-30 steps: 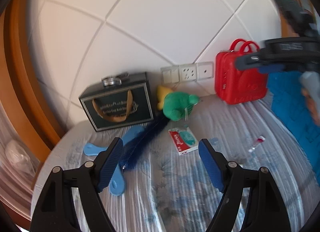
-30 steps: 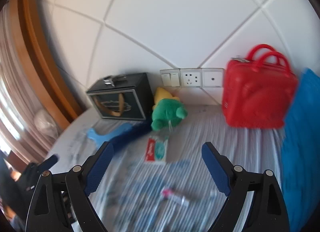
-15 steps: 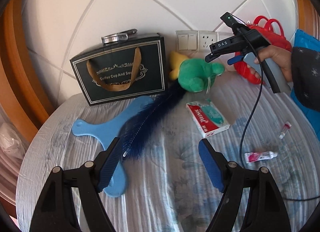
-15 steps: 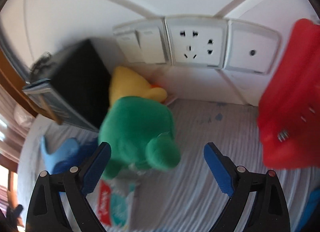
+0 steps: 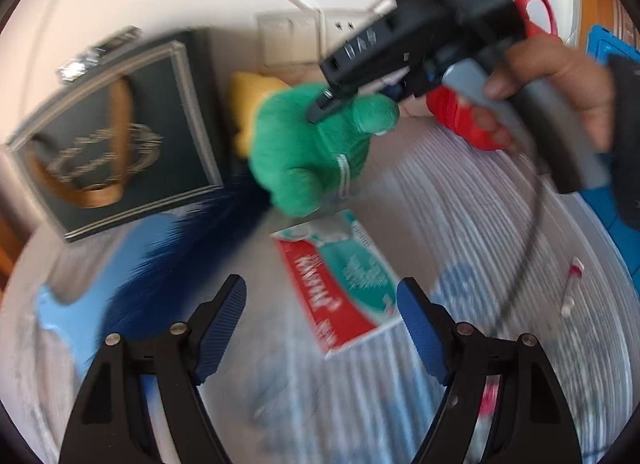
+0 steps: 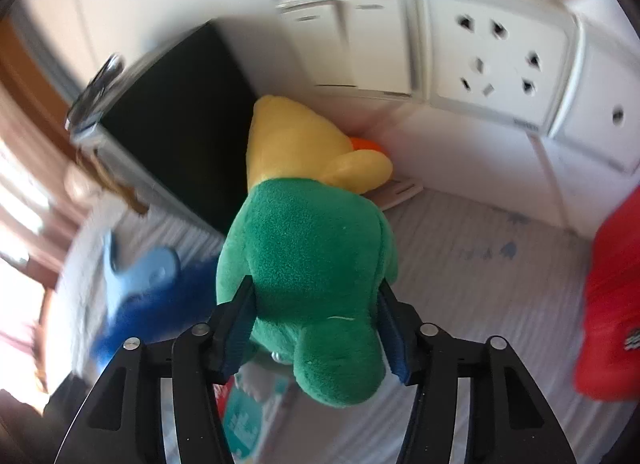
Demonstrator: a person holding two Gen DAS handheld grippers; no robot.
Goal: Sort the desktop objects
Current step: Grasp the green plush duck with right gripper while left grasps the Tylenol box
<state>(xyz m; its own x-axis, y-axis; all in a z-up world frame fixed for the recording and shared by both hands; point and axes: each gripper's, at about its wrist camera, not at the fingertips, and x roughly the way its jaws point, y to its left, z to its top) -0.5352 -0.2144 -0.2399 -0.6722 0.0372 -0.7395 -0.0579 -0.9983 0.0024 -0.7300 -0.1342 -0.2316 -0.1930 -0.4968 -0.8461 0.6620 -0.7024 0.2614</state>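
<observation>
A green plush toy point(image 6: 312, 264) lies by the wall, against a yellow plush point(image 6: 292, 143). My right gripper point(image 6: 316, 288) points down at it, jaws closing, and both blue pads press into its sides. In the left wrist view a hand holds that right gripper point(image 5: 320, 111) over the green plush toy point(image 5: 304, 155). My left gripper point(image 5: 320, 288) is open and hovers low over a red and teal toothpaste box point(image 5: 340, 276), with nothing gripped between its fingers.
A black gift bag point(image 5: 120, 135) stands at the back left, with a dark blue feather brush point(image 5: 180, 264) and a light blue paddle point(image 5: 68, 316) in front. A red case point(image 6: 612, 304) sits at the right. Small tubes point(image 5: 570, 288) lie on the striped cloth. Wall sockets point(image 6: 496, 55) are behind.
The right gripper dropped onto the green plush and its jaws narrowed around it. The left gripper moved down and forward, so the toothpaste box now lies between its fingers in view.
</observation>
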